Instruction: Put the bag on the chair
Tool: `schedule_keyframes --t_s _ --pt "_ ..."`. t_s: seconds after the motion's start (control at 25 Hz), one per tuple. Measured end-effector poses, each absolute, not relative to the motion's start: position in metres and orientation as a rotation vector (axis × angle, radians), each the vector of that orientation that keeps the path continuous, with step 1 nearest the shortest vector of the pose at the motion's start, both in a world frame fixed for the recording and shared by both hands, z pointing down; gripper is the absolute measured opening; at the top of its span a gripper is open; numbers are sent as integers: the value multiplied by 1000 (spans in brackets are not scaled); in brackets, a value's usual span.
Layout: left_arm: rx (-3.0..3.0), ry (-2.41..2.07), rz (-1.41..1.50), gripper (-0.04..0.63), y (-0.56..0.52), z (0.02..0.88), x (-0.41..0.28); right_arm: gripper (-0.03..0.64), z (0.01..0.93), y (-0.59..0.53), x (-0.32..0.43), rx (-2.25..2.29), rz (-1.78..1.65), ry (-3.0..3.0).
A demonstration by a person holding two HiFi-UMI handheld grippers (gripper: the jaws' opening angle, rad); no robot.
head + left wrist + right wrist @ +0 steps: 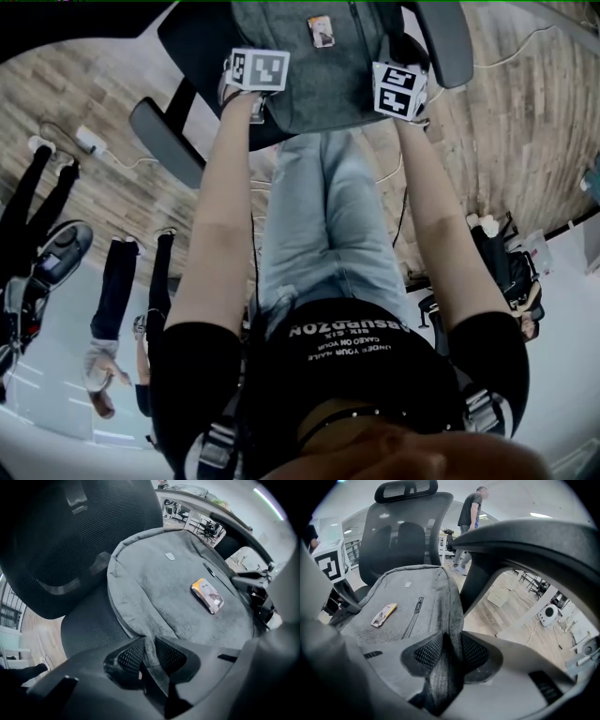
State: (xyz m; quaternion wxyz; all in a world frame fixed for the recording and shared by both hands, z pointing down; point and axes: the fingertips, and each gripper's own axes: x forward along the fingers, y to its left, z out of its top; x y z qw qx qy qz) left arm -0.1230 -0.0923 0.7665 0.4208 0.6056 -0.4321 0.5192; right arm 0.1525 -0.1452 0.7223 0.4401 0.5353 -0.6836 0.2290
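A grey bag (319,75) lies flat on the seat of a black mesh office chair (192,42). My left gripper (267,103) holds the bag's left near edge and my right gripper (384,112) its right near edge. In the left gripper view, a fold of the bag (173,602) fills the gap in the left gripper (149,651), and the pads press on it. The chair's backrest (70,541) rises behind. In the right gripper view, the right gripper (451,653) pinches a thick fold of the bag (408,602). A small coloured tag (383,614) sits on the bag's face.
The chair's armrests (164,141) (525,541) flank the bag on both sides. Wooden floor surrounds the chair, with a power strip (89,141) and cables on it. People stand at the left (117,291), and one stands behind the chair (471,513).
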Motion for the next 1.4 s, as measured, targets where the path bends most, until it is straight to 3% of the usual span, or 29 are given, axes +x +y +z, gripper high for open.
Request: schedule_keyframes --t_s 0.6,0.92,1.08,1.4 --pt "1509 -1082 1247 84 -93 771 -124 121 724 -146 153 1331 542 -1693" --pt "1499 -1250 1181 123 -83 742 -133 147 707 -142 152 1341 584 -1656" --pt "1494 -1323 1154 129 -81 722 -136 210 693 -137 148 1376 643 -1668" --pt "1576 -1308 929 126 -76 670 -113 195 655 -122 138 1448 666 -1734"
